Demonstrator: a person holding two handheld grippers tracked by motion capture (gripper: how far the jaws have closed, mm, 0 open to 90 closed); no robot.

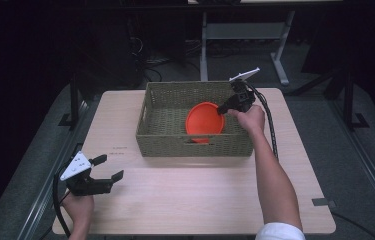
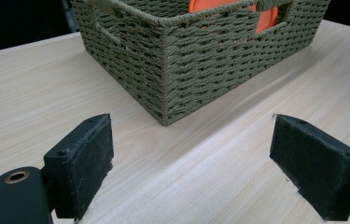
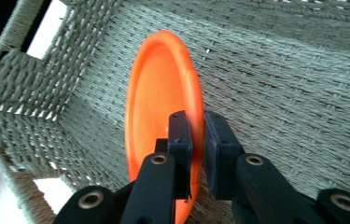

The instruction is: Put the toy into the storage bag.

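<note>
An orange plate (image 1: 204,120) stands tilted inside the woven olive basket (image 1: 165,137) at the table's middle back. My right gripper (image 1: 223,106) is shut on the plate's right rim, over the basket's right side. In the right gripper view the two black jaws pinch the orange plate (image 3: 156,93) by its edge above the basket floor (image 3: 284,84). My left gripper (image 1: 111,168) rests open near the table's front left corner, with nothing between its pads (image 2: 84,161). Ahead of it the basket (image 2: 200,60) shows the orange plate (image 2: 266,21) through a handle slot.
The light wooden table (image 1: 195,200) carries the basket at its centre back. A strip of dark tape (image 1: 323,202) lies by the front right edge. Desk legs (image 1: 280,60) and cables stand on the dark floor beyond the table.
</note>
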